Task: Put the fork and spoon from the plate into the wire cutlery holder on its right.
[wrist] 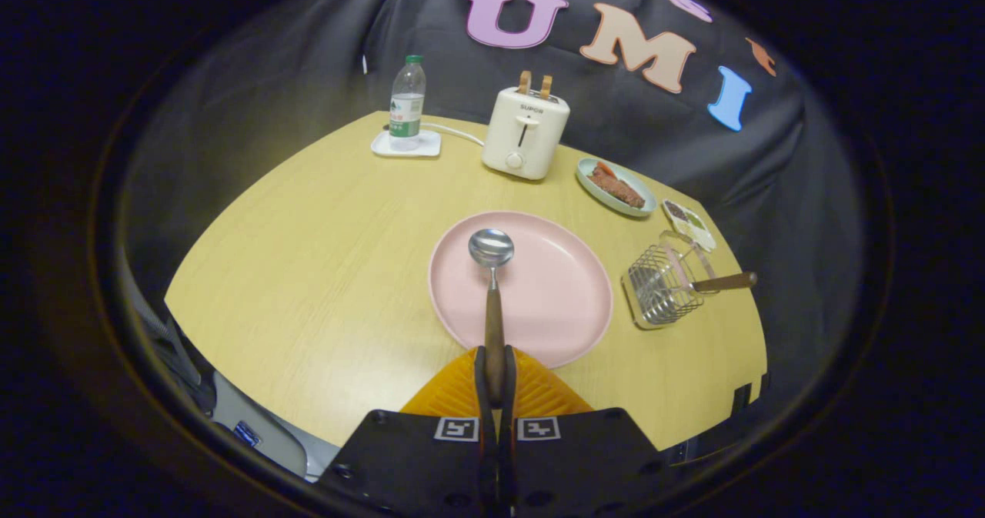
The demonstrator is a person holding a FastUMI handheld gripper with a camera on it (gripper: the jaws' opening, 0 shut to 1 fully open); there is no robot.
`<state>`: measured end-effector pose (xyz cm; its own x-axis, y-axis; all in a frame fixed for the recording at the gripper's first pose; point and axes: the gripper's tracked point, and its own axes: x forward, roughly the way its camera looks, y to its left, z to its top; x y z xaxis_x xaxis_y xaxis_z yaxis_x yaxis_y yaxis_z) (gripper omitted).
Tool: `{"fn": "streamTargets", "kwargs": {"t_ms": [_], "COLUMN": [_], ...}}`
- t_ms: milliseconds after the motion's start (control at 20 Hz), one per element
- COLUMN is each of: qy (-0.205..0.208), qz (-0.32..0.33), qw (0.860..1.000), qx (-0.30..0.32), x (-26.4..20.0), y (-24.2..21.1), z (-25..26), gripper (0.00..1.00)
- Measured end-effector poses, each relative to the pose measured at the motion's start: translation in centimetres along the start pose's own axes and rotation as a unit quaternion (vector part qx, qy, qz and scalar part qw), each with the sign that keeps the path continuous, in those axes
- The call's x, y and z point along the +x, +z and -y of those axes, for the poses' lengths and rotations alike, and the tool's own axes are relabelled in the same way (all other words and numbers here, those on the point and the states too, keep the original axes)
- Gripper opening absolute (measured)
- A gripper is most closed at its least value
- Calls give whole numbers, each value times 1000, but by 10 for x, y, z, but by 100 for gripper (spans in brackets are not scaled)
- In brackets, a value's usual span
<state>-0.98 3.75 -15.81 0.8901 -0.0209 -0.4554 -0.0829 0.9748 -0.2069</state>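
Gripper [494, 379] jaws clamp the spoon [492, 287] by its wooden handle above the pink plate [554, 295]; fork [719, 282] sits in wire cutlery holder [654, 291]

Yellow wooden table [308, 272] bearing pink plate [554, 302], wire holder [658, 291], toaster [525, 132], coaster [405, 144], dishes [616, 187].

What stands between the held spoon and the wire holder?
Nothing visible. The gripper is shut on the spoon above the pink plate; only bare table separates the plate from the wire holder.

toaster [525, 133] | front, above the lever | reads "SUPOR"
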Motion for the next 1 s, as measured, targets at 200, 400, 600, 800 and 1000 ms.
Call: {"fn": "streamTargets", "kwargs": {"t_ms": [200, 400, 600, 800, 1000], "qy": [-24, -56, -92, -123, -150], "qz": [-6, -24, -49, -76, -111], "qw": [999, 997, 991, 978, 961], "qx": [22, 44, 87, 150, 203], "x": [-12, -25, -27, -26, -23], "y": [26, 45, 62, 78, 84], "z": [18, 43, 74, 105, 138], "gripper": [4, 4, 4, 4, 4]}}
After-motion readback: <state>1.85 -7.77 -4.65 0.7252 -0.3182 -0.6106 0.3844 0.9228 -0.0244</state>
